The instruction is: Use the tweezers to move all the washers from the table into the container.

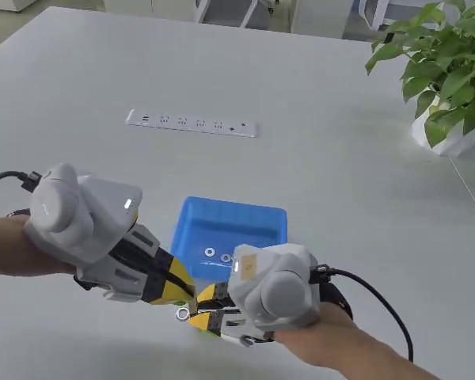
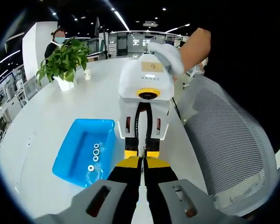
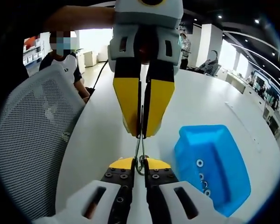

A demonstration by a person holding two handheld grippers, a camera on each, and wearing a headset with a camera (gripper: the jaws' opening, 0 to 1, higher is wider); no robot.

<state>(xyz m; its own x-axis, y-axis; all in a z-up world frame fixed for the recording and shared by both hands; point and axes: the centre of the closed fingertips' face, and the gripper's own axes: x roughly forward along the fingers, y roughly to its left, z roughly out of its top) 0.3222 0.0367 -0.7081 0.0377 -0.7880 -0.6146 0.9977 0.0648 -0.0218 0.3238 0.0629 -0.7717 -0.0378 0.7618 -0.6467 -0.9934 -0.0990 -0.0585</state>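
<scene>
— On the table, from the head view, how much is done?
— Part of it. The blue container [image 1: 257, 229] holds at least two washers [image 1: 210, 252]. One more washer [image 1: 182, 314] is outside it, just below the spot where the left gripper [image 1: 191, 291] and right gripper [image 1: 207, 305] meet tip to tip. I cannot tell whether it lies on the table [image 1: 317, 158] or is pinched. The tweezers are too thin to make out from up here.
— And the left gripper view?
— The left gripper [image 2: 141, 161] has its jaws clenched on the tweezers [image 2: 141, 150], with the right gripper [image 2: 141, 154] straight opposite. The container [image 2: 70, 154] lies to the left, and four washers [image 2: 95, 152] sit in a row inside it.
— The right gripper view?
— Same count: four washers [image 3: 201, 176] in the container [image 3: 224, 140], off to the right. The right gripper [image 3: 140, 164] is closed on the near end of the tweezers [image 3: 140, 147]. The left gripper [image 3: 142, 133] presses on the far end.
— So what is left?
— As I judge it, four are in and at least one is still out. Both grippers hold the tweezers beside the container, not over it. Any further washers on the table could be hidden behind the grippers.
</scene>
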